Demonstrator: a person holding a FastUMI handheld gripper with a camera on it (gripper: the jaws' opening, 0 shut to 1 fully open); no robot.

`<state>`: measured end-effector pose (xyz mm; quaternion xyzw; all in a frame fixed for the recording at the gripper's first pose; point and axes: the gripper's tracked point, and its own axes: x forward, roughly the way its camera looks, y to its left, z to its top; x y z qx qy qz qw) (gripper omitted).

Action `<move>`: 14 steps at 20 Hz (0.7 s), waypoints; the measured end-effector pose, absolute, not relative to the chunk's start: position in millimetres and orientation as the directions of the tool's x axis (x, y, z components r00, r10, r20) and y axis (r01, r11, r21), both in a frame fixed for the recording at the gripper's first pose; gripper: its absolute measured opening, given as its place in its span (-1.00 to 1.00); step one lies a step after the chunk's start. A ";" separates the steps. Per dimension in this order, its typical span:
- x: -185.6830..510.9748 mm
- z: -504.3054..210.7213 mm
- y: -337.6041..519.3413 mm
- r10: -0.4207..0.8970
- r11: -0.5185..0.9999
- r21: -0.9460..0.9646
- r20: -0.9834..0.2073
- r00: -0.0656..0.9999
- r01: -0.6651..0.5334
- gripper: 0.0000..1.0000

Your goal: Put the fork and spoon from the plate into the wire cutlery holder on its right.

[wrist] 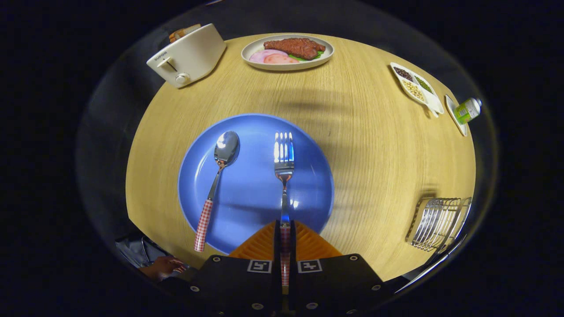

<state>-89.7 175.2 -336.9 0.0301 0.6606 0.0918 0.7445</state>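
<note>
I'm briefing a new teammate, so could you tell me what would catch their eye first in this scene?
The blue plate just ahead of the fingers dominates the round wooden table. The gripper is shut on the fork, with the spoon lying to its left on the plate. The wire cutlery holder waits to the plate's right.

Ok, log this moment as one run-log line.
gripper: shut on fork handle | spoon: on blue plate | wire cutlery holder: empty

Table [374,145] carried: toaster [187,55], plate of meat [287,52], divided bean dish [416,83], green can [468,110].
</note>
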 end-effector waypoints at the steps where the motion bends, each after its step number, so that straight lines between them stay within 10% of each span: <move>1: -90.7 -327.9 163.8 0.173 0.983 0.162 -0.977 0.126 -0.091 -0.86; 14: -159.0 -269.8 -41.6 -0.024 0.994 -0.006 -0.987 0.160 0.110 -0.87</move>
